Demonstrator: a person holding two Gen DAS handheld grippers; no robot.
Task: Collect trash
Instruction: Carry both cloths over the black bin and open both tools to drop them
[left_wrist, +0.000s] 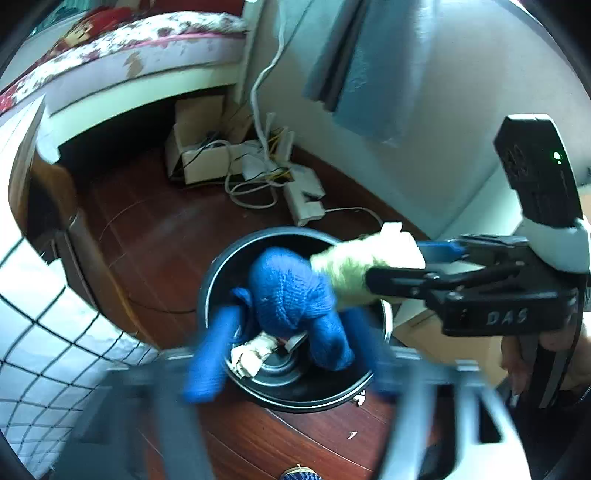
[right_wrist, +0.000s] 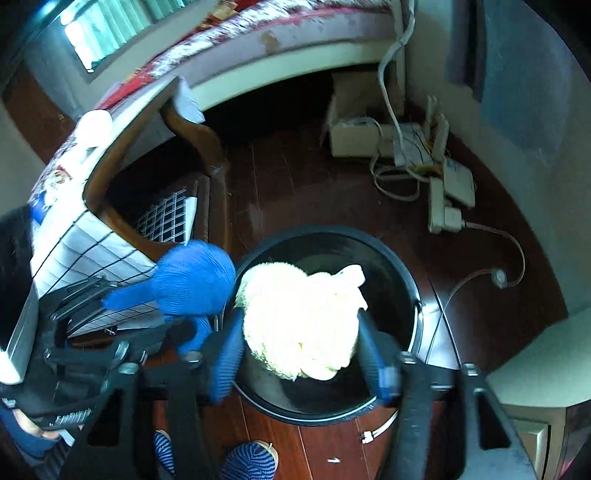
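A round black bin (right_wrist: 402, 280) is seen on the dark wooden floor (right_wrist: 288, 184), and both items hang over its mouth. The blue knitted piece (left_wrist: 288, 295) is framed between the spread fingers of the left hand-held gripper (left_wrist: 291, 354), over crumpled paper (left_wrist: 251, 354) at the bin's bottom. The pale fluffy piece (right_wrist: 299, 321) sits between the wide-set fingers of the right hand-held gripper (right_wrist: 303, 354) (contact cannot be told).

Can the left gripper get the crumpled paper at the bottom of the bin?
Probably not yet. The blue knitted thing hangs between the open left gripper and the crumpled paper down in the bin, so it blocks the way. The cream fluffy thing crowds the opening too.
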